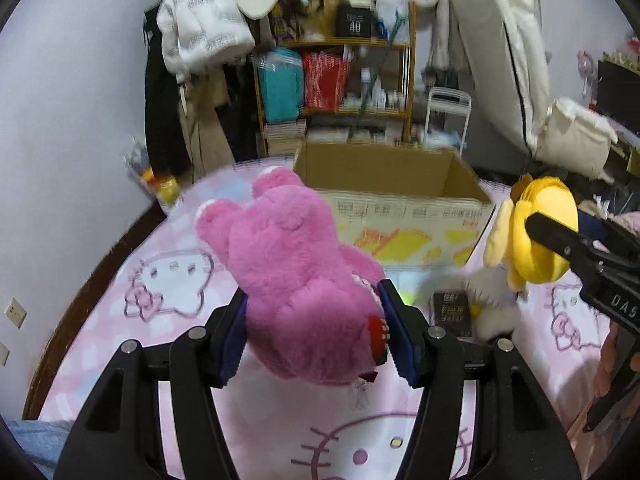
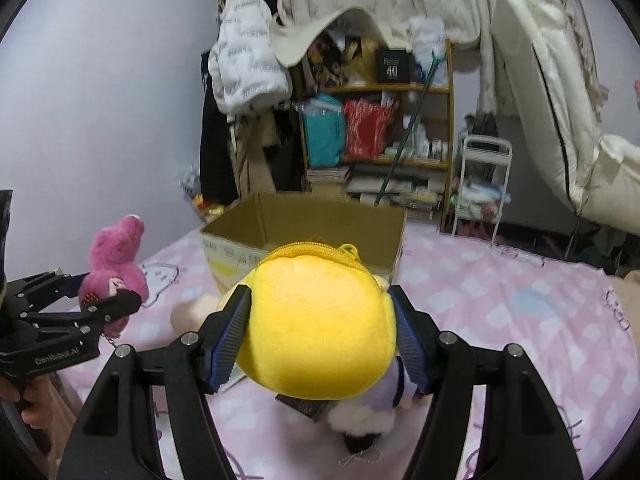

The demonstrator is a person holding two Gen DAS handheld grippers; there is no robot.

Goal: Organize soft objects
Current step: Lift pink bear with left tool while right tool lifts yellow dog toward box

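My left gripper [image 1: 314,328] is shut on a pink plush bear [image 1: 292,276] and holds it above the bed; it also shows in the right wrist view [image 2: 114,268]. My right gripper [image 2: 320,332] is shut on a yellow plush toy [image 2: 320,320] with a zip along its top; the toy also shows in the left wrist view [image 1: 536,232]. An open cardboard box [image 1: 400,200] stands on the bed just beyond both toys, also seen from the right wrist [image 2: 312,220]. A white fluffy plush [image 1: 492,300] lies on the bed under the yellow toy.
The bed has a pink Hello Kitty sheet [image 1: 168,288]. A small dark booklet [image 1: 452,312] lies by the white plush. Behind the bed stand a cluttered wooden shelf [image 1: 340,80], hanging clothes [image 1: 192,32], a white folding rack [image 2: 480,184] and a propped mattress [image 2: 552,100].
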